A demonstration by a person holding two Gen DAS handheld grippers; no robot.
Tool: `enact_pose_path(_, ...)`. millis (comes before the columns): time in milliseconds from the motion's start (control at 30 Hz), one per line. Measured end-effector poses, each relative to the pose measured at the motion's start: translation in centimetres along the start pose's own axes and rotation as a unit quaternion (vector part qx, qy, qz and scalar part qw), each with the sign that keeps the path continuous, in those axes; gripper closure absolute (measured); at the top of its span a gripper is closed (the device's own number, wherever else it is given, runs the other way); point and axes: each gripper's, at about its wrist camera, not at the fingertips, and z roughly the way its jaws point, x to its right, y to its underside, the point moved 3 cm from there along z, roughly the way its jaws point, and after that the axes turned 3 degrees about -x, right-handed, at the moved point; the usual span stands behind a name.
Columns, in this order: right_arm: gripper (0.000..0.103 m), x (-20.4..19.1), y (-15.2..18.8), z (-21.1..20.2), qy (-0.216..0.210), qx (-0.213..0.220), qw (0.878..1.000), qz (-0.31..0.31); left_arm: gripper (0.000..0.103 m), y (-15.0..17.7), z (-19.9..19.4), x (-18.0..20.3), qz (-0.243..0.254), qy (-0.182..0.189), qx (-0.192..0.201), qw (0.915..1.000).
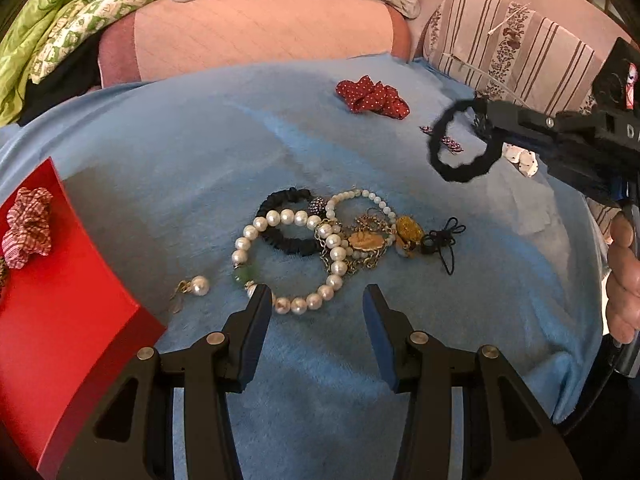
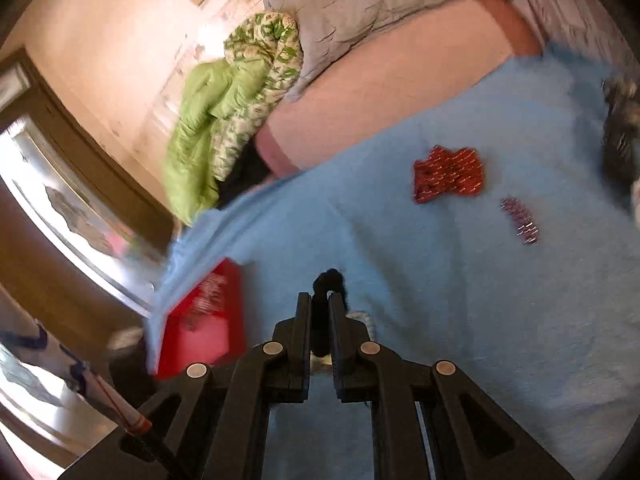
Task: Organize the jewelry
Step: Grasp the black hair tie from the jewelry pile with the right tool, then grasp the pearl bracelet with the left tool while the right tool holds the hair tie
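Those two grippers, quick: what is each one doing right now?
Left gripper: open, holding nothing, above the pearl bracelet.
Right gripper: closed on a black hair tie, lifted off the blue blanket.

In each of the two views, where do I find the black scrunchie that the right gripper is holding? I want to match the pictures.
Left wrist view: the black scrunchie hangs as an open ring at upper right, clamped by the right gripper, above the blue blanket.
Right wrist view: the same scrunchie is at lower centre, pinched between the gripper's fingers.
Shared landmark: the red dotted scrunchie lying on the blanket.
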Motion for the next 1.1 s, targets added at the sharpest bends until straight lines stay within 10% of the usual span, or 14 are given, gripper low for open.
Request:
enact_pose_path(400,0.094,-0.9,0.2,0.5,-0.027,-0.007,1.000,0.005,0.060,-0.1,0.6,1.5,0.051,-0.025,0.011,0.9983)
enact_pose_path(600,0.094,-1.3,0.5,1.0,-0.029,-0.012,0.999,0.000,0.094,-0.4,2.2,2.3,0.084,-0.067,-0.004,0.9942)
enact_pose_path(700,0.094,-1.0,0.5,0.9,-0.025,-0.013,1.000,0.001,0.094,-0.7,1.8,1.9,0.074,-0.055,-0.001,0.9958)
enact_pose_path(1100,0.094,-3.6,0.5,0.9,-0.038,0.002,0.998,-0.041,0.094,-3.7,-8.2,-1.5,0.009,-0.023,0.177,0.9838)
